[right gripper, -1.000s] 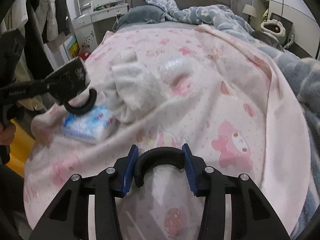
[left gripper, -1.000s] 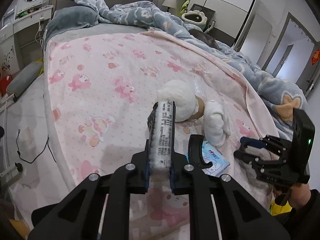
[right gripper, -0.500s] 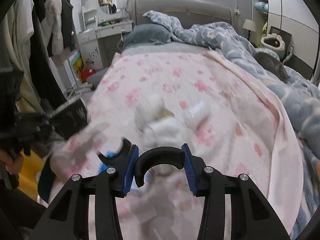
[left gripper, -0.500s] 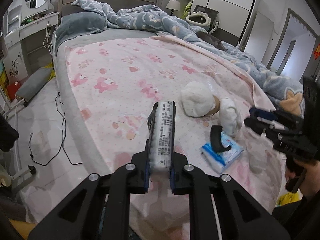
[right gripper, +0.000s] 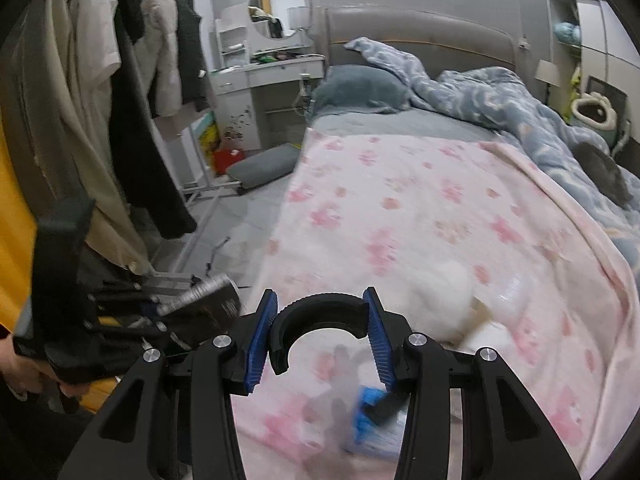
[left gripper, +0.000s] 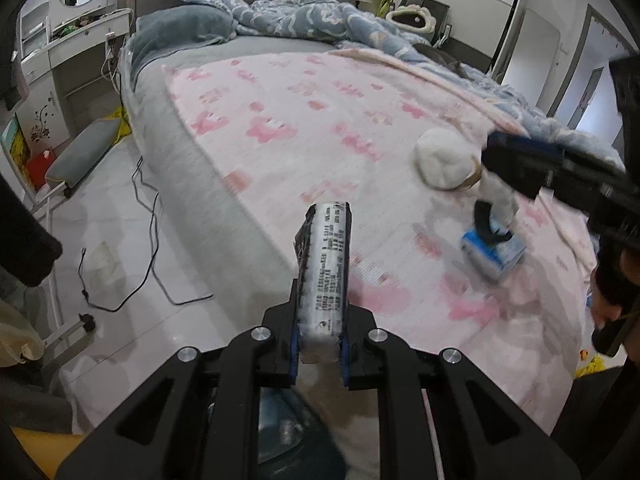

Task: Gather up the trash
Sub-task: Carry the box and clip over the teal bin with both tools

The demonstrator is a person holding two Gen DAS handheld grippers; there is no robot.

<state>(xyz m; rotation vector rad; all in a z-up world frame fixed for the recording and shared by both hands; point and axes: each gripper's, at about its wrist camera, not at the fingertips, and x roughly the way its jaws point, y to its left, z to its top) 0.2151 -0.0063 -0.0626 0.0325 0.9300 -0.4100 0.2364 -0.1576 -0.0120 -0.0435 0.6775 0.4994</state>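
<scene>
Trash is split between both grippers: the left gripper (left gripper: 320, 344) is clamped on a light, crinkly wrapper (left gripper: 326, 268); farther right, the right gripper (right gripper: 322, 328) pinches a stiff black ring (right gripper: 320, 316) above the bed (left gripper: 320, 128), near a blue tissue pack (left gripper: 493, 251), soft, best pinched across its narrow sides.

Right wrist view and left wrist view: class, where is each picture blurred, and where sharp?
Left wrist view: the wrapper in the left gripper is sharp; the tissue pack and right gripper smear. Right wrist view: the black ring is crisp; the pink blanket and left gripper blur.
</scene>
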